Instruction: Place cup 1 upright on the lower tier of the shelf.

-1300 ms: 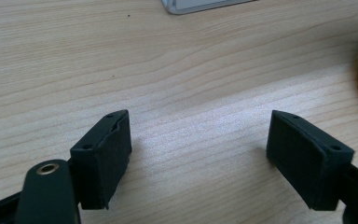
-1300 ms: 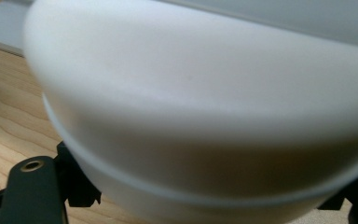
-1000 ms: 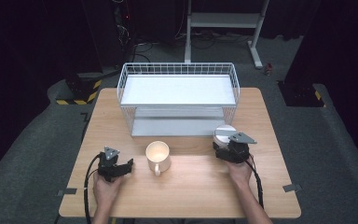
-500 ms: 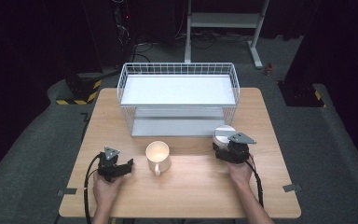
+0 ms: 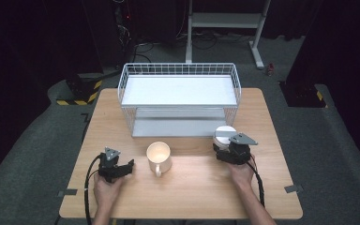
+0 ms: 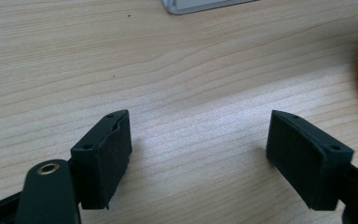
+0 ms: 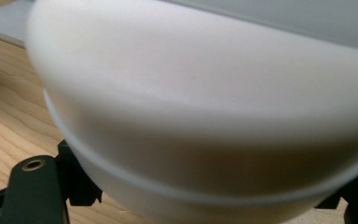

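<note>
High view puts the round white ceramic bowl at twelve o'clock of the right gripper, jaws flanking it, grip unclear; left gripper spread, idle.

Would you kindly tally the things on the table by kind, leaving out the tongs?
Mug: 1
White bowl: 1
Wire rack: 1
Total: 3
</note>
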Tool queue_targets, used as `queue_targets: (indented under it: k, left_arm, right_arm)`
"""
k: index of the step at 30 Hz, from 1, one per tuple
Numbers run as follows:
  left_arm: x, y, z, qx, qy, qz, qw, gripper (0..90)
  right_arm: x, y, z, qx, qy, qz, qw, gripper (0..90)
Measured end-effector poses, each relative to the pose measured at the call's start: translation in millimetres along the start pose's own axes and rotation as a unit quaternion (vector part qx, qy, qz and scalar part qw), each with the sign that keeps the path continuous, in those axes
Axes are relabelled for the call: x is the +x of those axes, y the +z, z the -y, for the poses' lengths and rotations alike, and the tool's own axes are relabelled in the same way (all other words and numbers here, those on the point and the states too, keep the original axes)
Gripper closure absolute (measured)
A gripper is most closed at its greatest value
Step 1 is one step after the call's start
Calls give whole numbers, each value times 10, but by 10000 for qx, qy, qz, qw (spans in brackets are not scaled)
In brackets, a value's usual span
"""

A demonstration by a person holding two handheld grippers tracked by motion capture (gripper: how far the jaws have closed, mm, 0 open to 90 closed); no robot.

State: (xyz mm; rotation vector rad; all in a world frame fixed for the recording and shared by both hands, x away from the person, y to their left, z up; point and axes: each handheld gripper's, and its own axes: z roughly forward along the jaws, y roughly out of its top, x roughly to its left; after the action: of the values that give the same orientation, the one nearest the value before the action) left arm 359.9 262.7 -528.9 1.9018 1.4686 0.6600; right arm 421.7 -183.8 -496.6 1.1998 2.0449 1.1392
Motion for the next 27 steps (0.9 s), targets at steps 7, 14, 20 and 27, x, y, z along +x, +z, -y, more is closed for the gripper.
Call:
queue_targets:
  k: [7,14,20,27]
  left_arm:
    - [-1,-1,0,3,-7,-2,10000,227]
    - [-1,-1,1,4,-9,-2,10000,228]
    - [2,0,0,-8,-13,-16,10000,231]
    - [3,0,0,-8,-15,-17,10000,236]
  right_arm:
    - [65,-16,-39,0,-58,-148,9999,189]
    - [153,3,-115,-43,-62,-344,9994,189]
    - [230,44,-193,25,-121,-364,9993,189]
    - [281,129,-274,48,-30,-466,9989,189]
